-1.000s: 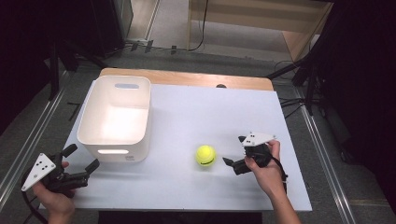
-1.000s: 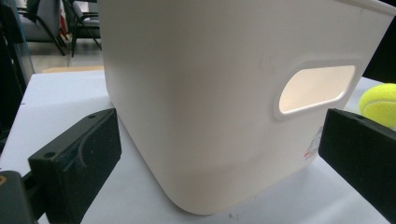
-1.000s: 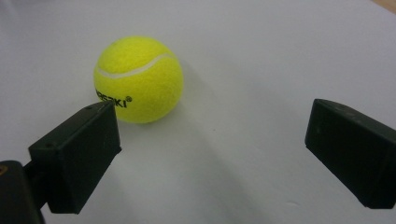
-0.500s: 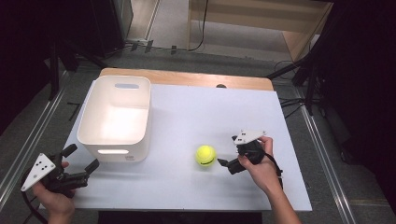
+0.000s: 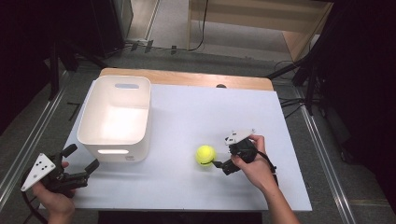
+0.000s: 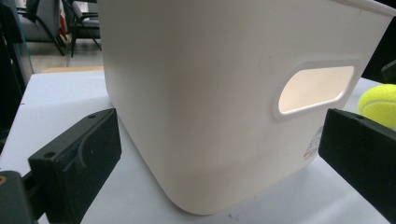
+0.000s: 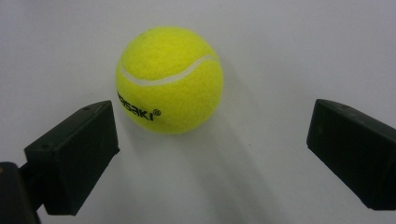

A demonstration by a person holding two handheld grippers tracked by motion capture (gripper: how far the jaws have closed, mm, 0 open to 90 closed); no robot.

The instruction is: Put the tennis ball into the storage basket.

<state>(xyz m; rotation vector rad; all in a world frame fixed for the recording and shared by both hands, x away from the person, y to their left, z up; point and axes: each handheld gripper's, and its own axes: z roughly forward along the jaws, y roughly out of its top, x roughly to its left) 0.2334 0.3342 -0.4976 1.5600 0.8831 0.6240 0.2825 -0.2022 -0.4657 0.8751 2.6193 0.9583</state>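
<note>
Right tool [image 5: 215, 164] nearer tennis ball [image 5: 205, 154].

Bright table [image 5: 187, 116], dark surroundings; soft shadows, near tongs blurred.

Right gripper [image 7: 212, 149] w/ jaws wide apart; yellow tennis ball [image 7: 169, 79] sits on white surface [image 7: 289, 51], nearer the left jaw, untouched.

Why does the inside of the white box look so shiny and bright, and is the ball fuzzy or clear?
In the high view, light from above glares off the floor of the white box, washing it out, while the room around the table is dark. In the left gripper view, the handle slot glows. In the right gripper view, the tennis ball is sharp, its lettering readable, with a soft shadow.
</note>
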